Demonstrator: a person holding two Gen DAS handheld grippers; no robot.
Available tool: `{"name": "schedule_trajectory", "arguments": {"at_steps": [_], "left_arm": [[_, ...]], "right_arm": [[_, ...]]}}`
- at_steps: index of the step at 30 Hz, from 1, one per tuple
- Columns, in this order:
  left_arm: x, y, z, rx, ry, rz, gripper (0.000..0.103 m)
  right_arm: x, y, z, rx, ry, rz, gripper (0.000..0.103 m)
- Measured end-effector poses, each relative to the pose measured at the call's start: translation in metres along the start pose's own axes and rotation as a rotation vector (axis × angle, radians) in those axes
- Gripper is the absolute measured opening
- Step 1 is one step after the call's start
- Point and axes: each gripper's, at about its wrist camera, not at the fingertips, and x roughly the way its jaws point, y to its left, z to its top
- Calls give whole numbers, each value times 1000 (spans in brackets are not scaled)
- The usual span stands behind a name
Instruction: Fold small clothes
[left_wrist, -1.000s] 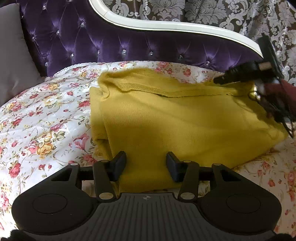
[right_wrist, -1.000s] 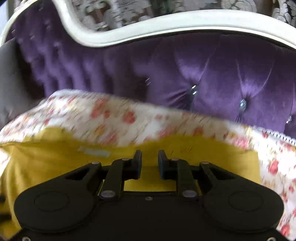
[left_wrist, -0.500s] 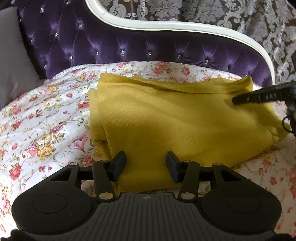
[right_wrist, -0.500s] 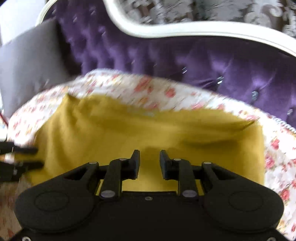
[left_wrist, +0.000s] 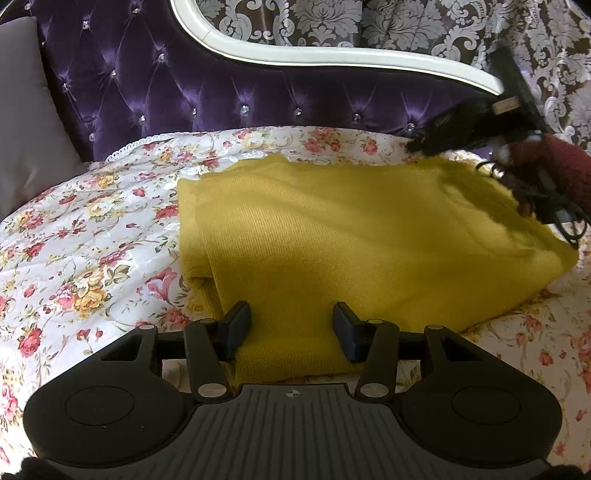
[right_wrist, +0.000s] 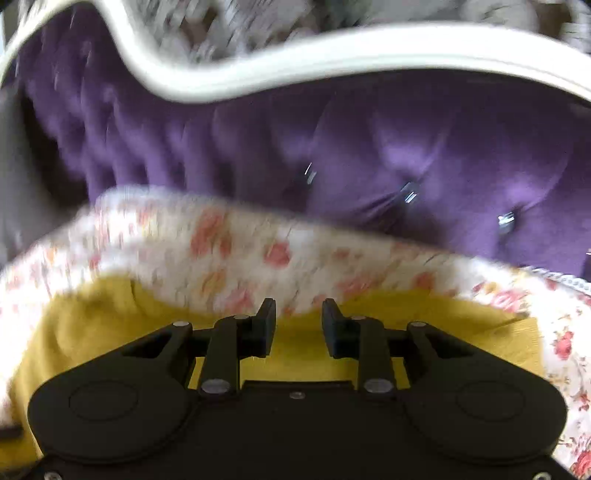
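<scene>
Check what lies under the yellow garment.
The yellow garment lies folded on a floral bedspread, which shows all around it. The spread directly beneath it is covered, as are its own folded-under layers.

Both wrist views low, headboard-facing — shared yellow garment (left_wrist: 369, 236).
</scene>
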Motion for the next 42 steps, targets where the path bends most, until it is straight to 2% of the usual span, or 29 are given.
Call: {"name": "schedule_trajectory", "arguments": {"at_steps": [2, 4, 9, 11, 13, 16, 18, 19, 23, 26, 28, 34, 39, 42], "left_arm": [[-1, 3, 5, -9, 16, -16, 48], [-3, 5, 13, -21, 28, -32, 48], [-8, -14, 41, 6, -37, -60, 53], [-1, -30, 51, 37, -45, -83, 55], [10, -44, 54, 79, -18, -101, 56], [27, -65, 43, 192, 113, -121, 56], [26, -72, 27, 261, 148, -94, 57], [19, -71, 21, 266, 141, -88, 57], [2, -51, 9, 157, 182, -130, 58], [-9, -52, -3, 219, 154, -98, 59], [-16, -55, -9, 227, 141, -82, 60], [-25, -47, -13, 199, 128, -95, 60], [-28, -42, -18, 173, 104, -107, 60], [-28, -42, -19, 158, 94, -109, 60]], "right_arm": [[-25, -9, -5, 31, -53, 30, 47], [-50, -13, -16, 6, -88, 24, 65], [-85, -3, -50, -120, -68, 12, 81], [-90, 6, -64, -153, -52, 24, 82], [-88, 16, -75, -188, -25, 20, 82], [-83, 32, -95, -256, 37, 7, 85], [-85, 40, -113, -299, 89, -6, 89], [-87, 44, -123, -322, 112, -8, 92], [-110, 49, -148, -332, 106, -6, 95], [-120, 48, -152, -301, 125, 0, 96], [-124, 44, -155, -276, 134, 12, 97], [-138, 50, -164, -295, 109, 4, 97], [-162, 60, -149, -263, -46, 29, 98], [-153, 78, -134, -264, -69, 52, 98]]}}
